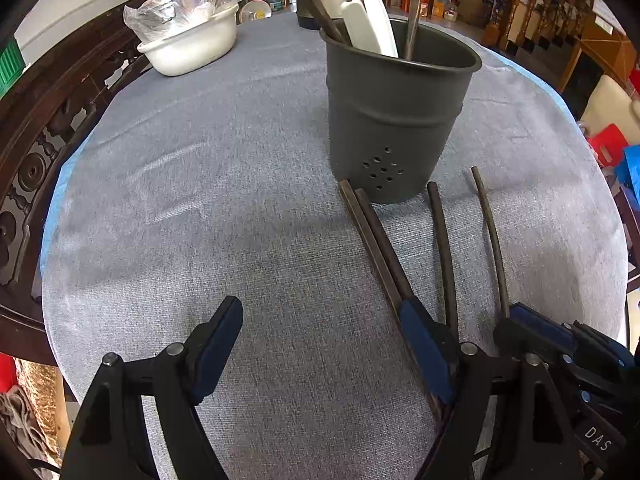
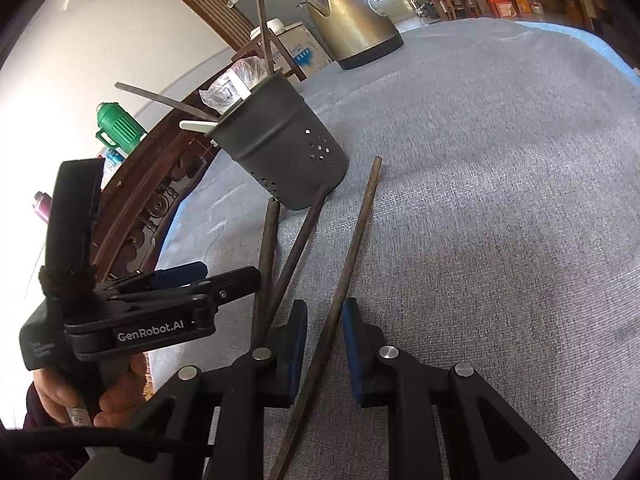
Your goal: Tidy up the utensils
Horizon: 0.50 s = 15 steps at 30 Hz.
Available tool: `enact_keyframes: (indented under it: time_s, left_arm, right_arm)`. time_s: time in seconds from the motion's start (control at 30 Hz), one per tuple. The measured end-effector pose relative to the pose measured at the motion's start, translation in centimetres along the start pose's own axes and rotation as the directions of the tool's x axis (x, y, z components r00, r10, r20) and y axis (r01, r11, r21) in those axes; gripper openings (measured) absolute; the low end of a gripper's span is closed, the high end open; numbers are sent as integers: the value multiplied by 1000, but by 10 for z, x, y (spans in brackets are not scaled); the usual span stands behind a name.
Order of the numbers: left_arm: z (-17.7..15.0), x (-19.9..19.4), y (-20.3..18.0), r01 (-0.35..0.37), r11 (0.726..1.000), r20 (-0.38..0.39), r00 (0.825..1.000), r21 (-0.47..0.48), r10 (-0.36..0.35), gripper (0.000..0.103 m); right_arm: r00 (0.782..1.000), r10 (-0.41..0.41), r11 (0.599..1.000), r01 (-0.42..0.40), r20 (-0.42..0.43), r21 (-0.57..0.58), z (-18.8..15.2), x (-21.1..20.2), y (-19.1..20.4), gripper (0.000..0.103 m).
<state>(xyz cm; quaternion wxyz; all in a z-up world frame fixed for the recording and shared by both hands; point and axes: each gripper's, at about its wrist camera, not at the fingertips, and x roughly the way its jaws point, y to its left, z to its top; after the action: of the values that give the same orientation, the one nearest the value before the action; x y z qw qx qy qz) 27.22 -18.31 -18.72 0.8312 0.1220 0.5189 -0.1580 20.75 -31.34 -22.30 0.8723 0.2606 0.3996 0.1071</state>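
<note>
Your round table's grey-blue cloth (image 1: 240, 160) holds the dark utensil holder (image 1: 396, 120); left gripper (image 1: 320, 344) wide, right gripper (image 2: 325, 316) narrow, straddling one chopstick (image 2: 352, 256) without clamping.

Matt metal holder (image 1: 396, 120) on rough grey cloth (image 1: 200, 200).

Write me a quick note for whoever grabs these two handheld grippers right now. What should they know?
Left gripper: open and empty, over the grey cloth, just left of the paired chopsticks.
Right gripper: jaws narrow, straddling the single chopstick, which lies on the cloth. The pads do not seem to press on it yet.
Holder: upright, with white-handled utensils and a few dark ones already in it.
Left to do: four chopsticks lie in front of the holder, counting the middle chopstick. Probably grip the straddled one first.
</note>
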Motion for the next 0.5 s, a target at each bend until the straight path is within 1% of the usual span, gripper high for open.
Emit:
enact_keyframes:
  time_s: [0.07, 0.1, 0.13, 0.33, 0.43, 0.5]
  left_arm:
    - [3, -1, -4, -12, 1000, 0, 1000, 6, 12, 81]
    - [1, 4, -3, -16, 1000, 2, 1000, 11, 16, 82]
    - [-7, 7, 2, -19, 1000, 5, 1000, 15, 19, 82]
    - [-7, 13, 8, 17, 999, -14, 1000, -32, -18, 82]
    - [-8, 15, 9, 16, 999, -19, 1000, -28, -16, 82]
    - [-8, 16, 8, 3, 1000, -24, 1000, -18, -3, 85]
  right_arm:
    - [1000, 1, 1000, -1, 4, 1, 0, 0, 1, 21]
    - [1000, 2, 1000, -2, 5, 1, 0, 0, 0, 21]
    - [1000, 2, 1000, -2, 6, 2, -1, 0, 0, 21]
    - [1000, 15, 1000, -15, 7, 13, -1, 0, -2, 21]
    - [1000, 20, 1000, -20, 11, 17, -2, -1, -3, 21]
    - [1000, 20, 1000, -20, 13, 17, -2, -1, -2, 21]
